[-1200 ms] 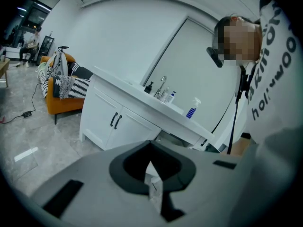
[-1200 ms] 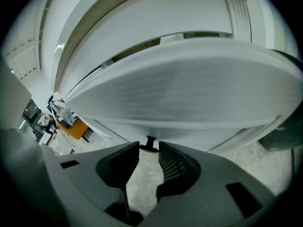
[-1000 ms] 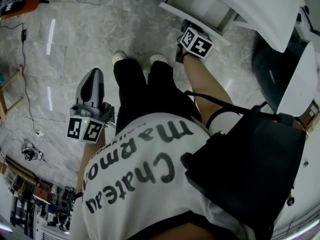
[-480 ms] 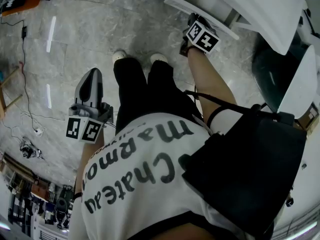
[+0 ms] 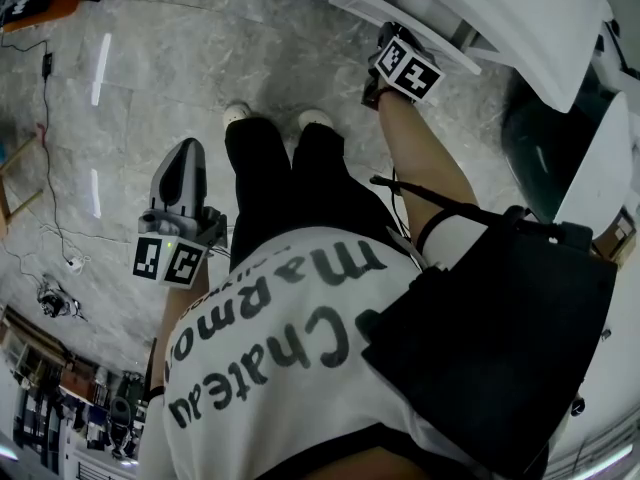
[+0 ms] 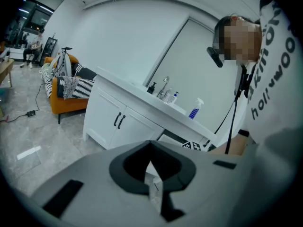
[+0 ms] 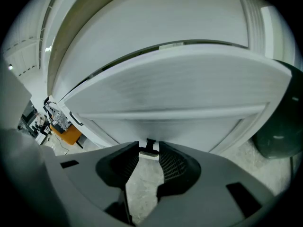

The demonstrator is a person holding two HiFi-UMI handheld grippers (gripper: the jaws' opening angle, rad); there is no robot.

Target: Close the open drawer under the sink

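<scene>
The white drawer [image 5: 400, 20] stands pulled out from the vanity at the top of the head view. Its front [image 7: 180, 89] fills the right gripper view. My right gripper [image 5: 387, 36] is right at that front. Its jaws [image 7: 148, 148] stand apart, and the small black drawer handle [image 7: 150, 144] sits just between the fingertips; I see no squeeze on it. My left gripper [image 5: 186, 150] hangs over the floor by the person's left leg, away from the drawer. In the left gripper view its fingertips [image 6: 150, 144] meet with nothing between them.
A dark round bin [image 5: 545, 148] stands on the floor right of the drawer. The person's shoes [image 5: 275, 116] are just in front of the vanity. Cables [image 5: 50, 168] run over the marble floor at the left. An orange sofa [image 6: 66, 98] stands beyond the vanity's closed doors [image 6: 113, 122].
My right gripper has moved a little up the picture toward the vanity, and the drawer front has gone in with it. The left gripper has stayed still.
</scene>
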